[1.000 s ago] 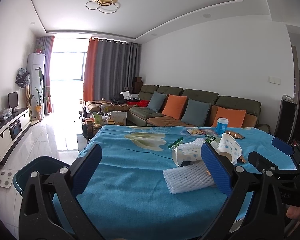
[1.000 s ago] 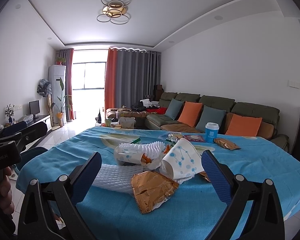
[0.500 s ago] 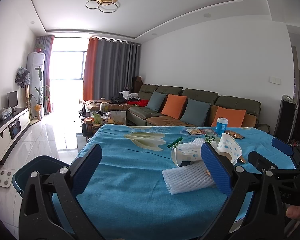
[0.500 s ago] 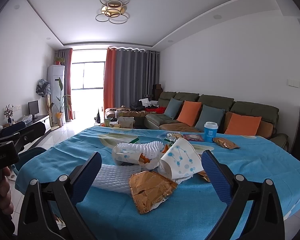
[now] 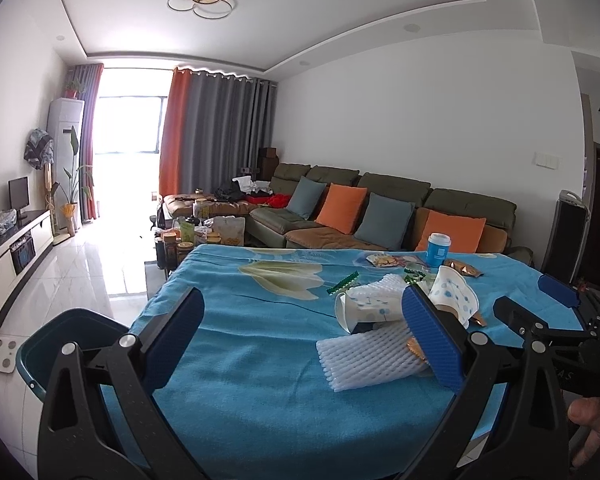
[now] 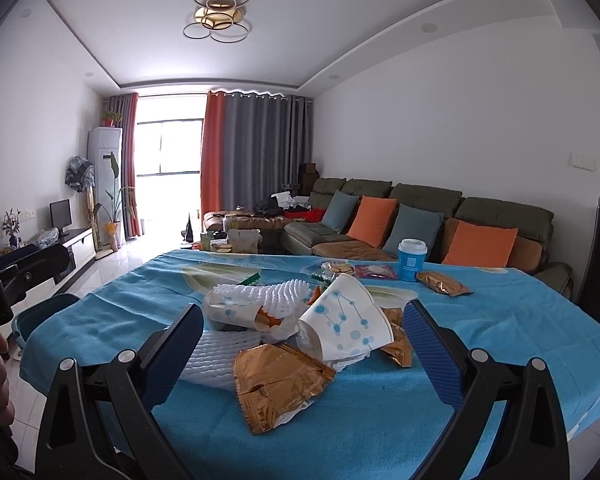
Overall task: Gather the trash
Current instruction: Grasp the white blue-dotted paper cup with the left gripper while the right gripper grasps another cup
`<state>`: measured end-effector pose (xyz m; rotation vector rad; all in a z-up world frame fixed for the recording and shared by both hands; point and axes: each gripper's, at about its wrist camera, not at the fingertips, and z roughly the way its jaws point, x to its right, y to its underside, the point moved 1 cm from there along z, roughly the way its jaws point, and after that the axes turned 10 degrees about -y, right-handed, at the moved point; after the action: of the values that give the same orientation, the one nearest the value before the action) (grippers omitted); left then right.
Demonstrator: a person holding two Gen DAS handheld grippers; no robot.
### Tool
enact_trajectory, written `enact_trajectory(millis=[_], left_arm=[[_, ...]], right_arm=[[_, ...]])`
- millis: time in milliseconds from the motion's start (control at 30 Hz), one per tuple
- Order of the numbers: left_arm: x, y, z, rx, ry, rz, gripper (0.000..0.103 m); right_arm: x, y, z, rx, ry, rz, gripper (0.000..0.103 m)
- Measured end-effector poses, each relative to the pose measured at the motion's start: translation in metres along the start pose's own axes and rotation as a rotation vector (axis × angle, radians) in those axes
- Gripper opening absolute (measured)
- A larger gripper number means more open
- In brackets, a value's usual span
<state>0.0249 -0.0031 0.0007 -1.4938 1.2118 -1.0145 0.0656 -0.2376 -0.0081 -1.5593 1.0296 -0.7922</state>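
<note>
A heap of trash lies on the blue-clothed table (image 5: 260, 344): a white foam net (image 5: 364, 356), crumpled dotted paper cups (image 6: 346, 324), a gold foil wrapper (image 6: 278, 376) and a second foam net (image 6: 278, 294). A blue lidded cup (image 6: 411, 260) and another gold wrapper (image 6: 442, 283) lie farther back. My left gripper (image 5: 304, 344) is open and empty, at the table's near edge, left of the heap. My right gripper (image 6: 302, 356) is open and empty, its jaws either side of the gold wrapper, short of it. A dark teal bin (image 5: 66, 344) stands on the floor to the left.
A green sofa (image 6: 420, 216) with orange and grey cushions runs behind the table. A cluttered coffee table (image 5: 196, 236) stands beyond the far edge. A TV cabinet (image 5: 8, 252) lines the left wall. A tall black unit (image 6: 598, 256) stands at the right.
Both grippers have crept slightly forward toward the trash heap. Both stay open; nothing on the table has moved.
</note>
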Motion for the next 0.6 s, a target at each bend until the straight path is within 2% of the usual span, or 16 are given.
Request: enact_trajectory(millis=[400, 600], left_arm=[[0.011, -0.004, 0.022, -0.038, 0.034, -0.002, 0.097], [0.02, -0.006, 0.041, -0.056, 0.052, 0.009, 0.097]], right_arm=[[0.021, -0.01, 0.034, -0.069, -0.009, -0.08, 0.096], [0.033, -0.014, 0.061, -0.133, -0.028, -0.111, 0.096]])
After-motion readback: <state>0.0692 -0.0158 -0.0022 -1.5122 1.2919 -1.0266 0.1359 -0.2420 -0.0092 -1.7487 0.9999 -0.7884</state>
